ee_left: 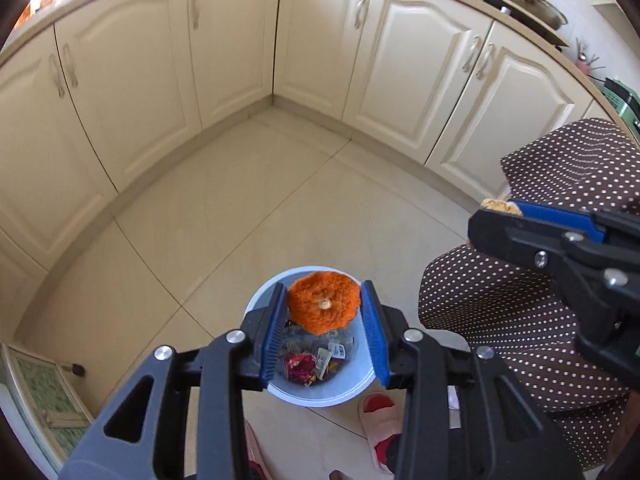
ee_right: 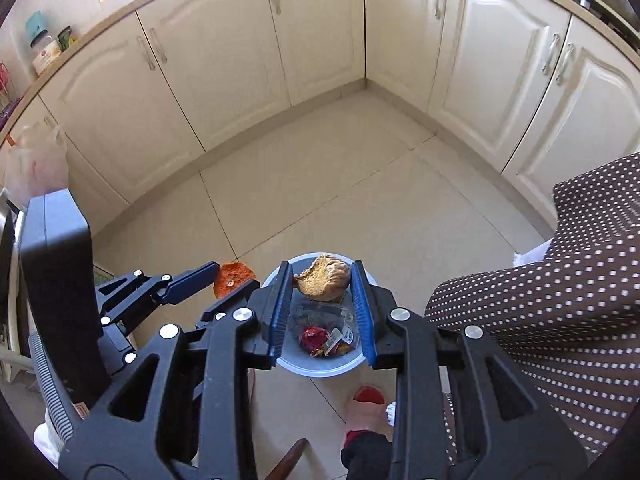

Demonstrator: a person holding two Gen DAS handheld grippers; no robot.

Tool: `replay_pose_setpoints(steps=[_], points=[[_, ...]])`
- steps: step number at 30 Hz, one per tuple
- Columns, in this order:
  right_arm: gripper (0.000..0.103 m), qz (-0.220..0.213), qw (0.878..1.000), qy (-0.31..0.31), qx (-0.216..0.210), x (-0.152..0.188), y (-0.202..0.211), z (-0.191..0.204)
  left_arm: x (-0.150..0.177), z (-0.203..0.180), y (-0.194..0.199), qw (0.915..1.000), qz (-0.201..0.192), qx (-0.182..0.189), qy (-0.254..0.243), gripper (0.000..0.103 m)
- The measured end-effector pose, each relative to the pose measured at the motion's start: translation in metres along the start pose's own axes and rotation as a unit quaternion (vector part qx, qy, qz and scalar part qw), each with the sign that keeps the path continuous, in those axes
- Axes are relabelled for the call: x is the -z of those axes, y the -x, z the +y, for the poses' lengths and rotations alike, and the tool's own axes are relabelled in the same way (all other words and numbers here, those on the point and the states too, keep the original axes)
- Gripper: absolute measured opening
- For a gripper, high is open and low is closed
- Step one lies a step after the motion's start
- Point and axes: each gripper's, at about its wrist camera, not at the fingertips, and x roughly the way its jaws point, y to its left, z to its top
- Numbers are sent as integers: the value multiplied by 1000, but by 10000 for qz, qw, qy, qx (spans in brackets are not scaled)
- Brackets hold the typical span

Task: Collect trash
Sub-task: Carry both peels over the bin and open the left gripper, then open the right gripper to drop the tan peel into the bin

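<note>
My left gripper (ee_left: 324, 308) pinches an orange peel (ee_left: 323, 305) between its blue pads (ee_left: 276, 336), hanging right over the bin (ee_left: 320, 394). My right gripper (ee_right: 320, 280) pinches a brown food scrap (ee_right: 323, 278), maybe bread or a dried peel, I can't tell which. In its own view it is also over the bin's opening.

The bin is a small pale blue tub on the tiled floor (ee_left: 240, 200), with wrappers (ee_left: 310, 362) already at the bottom. A red slipper (ee_left: 378, 408) sits just beside it, and polka-dot trousers (ee_left: 500, 312) are close on the right. Cream cabinets (ee_left: 140, 92) wrap the corner beyond.

Risks, as I judge them: the bin's mouth is narrow and both grippers crowd it, so they could knock together on release. In the left view the right gripper looks off to the side of the bin, so the fisheye line-up may fool me and the scrap could land on the floor or the slipper. The peel is light and rough, so it may cling to a ribbed pad after opening. Bumping the rim could tip the light bin.
</note>
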Motion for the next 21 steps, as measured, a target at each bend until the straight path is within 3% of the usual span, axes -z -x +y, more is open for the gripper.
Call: replay_pose_setpoints(steps=[5, 8, 12, 21], points=[[29, 88, 9999, -64, 17, 1, -20, 0, 1, 2, -9, 10000, -27, -41, -28, 38], [29, 125, 9999, -85, 25, -1, -28, -3, 0, -1, -14, 9999, -30, -127, -51, 52], [29, 143, 9998, -104, 34, -1, -32, -5, 1, -3, -16, 9999, -39, -125, -37, 59], [29, 140, 9998, -116, 45, 0, -30, -2, 6, 0, -12, 9997, -107, -192, -77, 59]])
